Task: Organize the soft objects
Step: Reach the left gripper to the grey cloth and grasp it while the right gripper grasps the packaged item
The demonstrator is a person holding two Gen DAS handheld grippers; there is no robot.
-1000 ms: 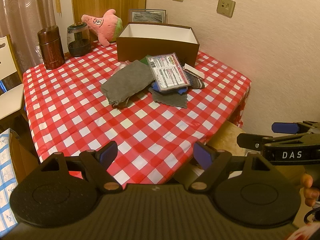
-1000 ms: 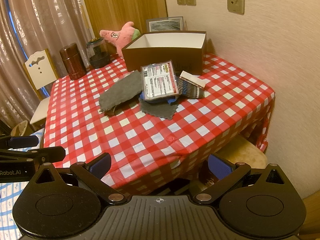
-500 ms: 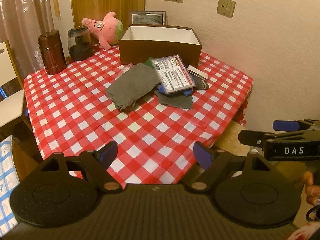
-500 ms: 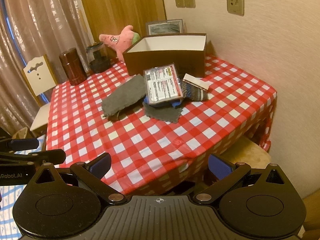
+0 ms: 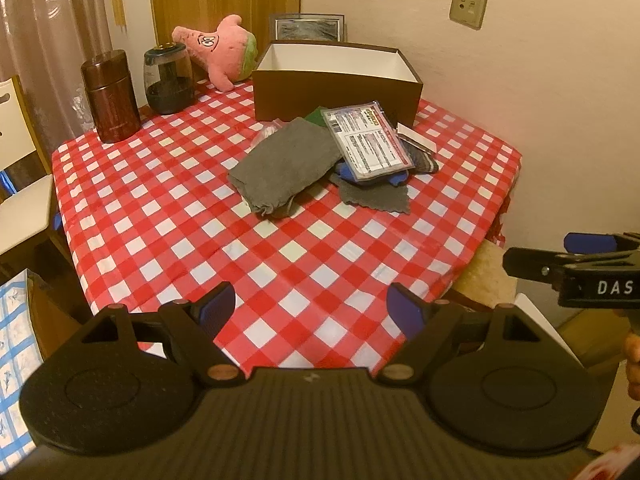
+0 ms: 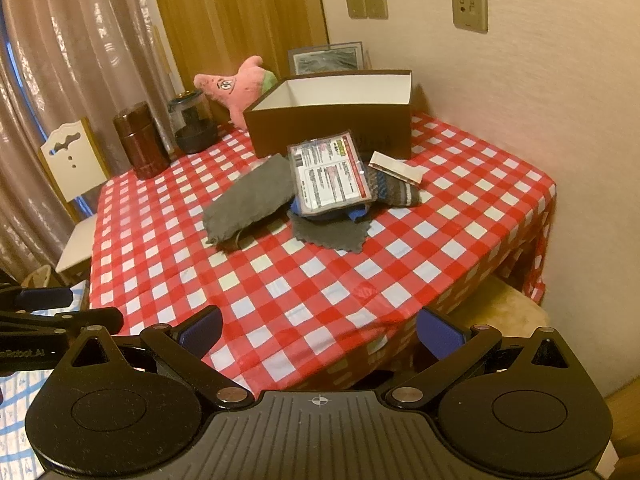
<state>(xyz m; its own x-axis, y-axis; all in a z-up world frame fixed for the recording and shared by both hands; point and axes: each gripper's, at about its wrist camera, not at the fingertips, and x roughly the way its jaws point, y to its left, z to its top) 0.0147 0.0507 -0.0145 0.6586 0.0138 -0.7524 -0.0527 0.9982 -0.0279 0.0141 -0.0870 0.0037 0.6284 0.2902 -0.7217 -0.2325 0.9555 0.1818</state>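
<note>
Cloth (image 5: 286, 166) before the box (image 5: 336, 92) looks limp and light; pinch its near folded edge. Both your grippers (image 5: 310, 306) (image 6: 320, 330) hang short of the desk (image 5: 280, 264), fingers apart, empty.

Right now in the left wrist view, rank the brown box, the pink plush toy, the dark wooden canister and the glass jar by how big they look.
1. brown box
2. pink plush toy
3. dark wooden canister and glass jar: too similar to rank.
</note>
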